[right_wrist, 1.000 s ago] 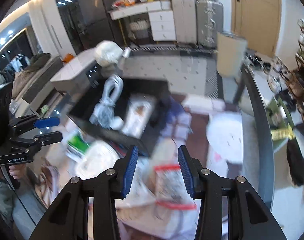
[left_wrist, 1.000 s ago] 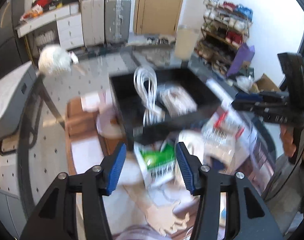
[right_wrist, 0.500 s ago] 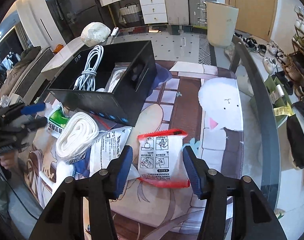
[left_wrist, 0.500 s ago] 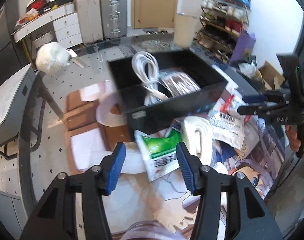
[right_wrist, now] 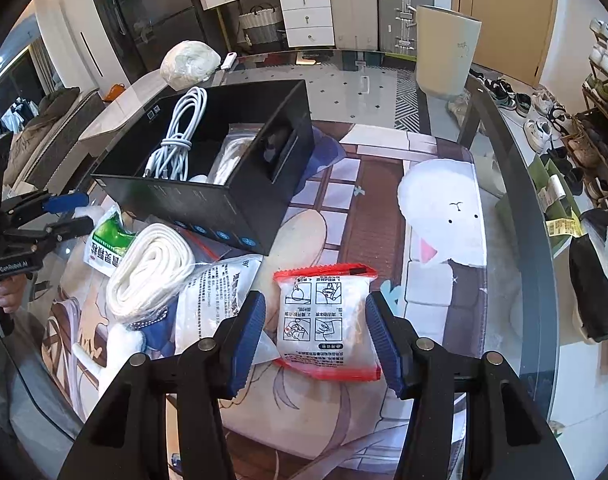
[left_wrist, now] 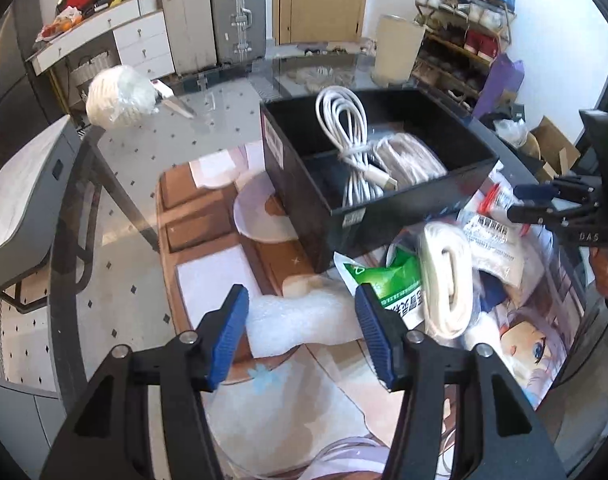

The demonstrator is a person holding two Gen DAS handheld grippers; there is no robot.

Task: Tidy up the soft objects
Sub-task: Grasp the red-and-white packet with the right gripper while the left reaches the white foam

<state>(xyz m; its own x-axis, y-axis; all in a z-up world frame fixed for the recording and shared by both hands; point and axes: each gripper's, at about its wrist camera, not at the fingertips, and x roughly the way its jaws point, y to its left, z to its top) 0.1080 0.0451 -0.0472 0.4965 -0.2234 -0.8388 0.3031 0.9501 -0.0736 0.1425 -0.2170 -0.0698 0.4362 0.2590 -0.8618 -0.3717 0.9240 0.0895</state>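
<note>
Both pairs of jaws are held spread and empty above a glass table (right_wrist: 516,208) covered by an illustrated mat (right_wrist: 384,208). Between the right gripper's (right_wrist: 316,336) blue pads a red-edged sachet (right_wrist: 328,320) is framed, lying flat on the mat. A white foam sheet (left_wrist: 299,316) is seen between the left gripper's (left_wrist: 301,334) pads. Just beyond and to the right of them, a green pouch (left_wrist: 396,280) and a rolled white band (left_wrist: 448,280) are laid beside a black box (left_wrist: 384,208), in which a white cable (left_wrist: 344,120) is stowed.
</note>
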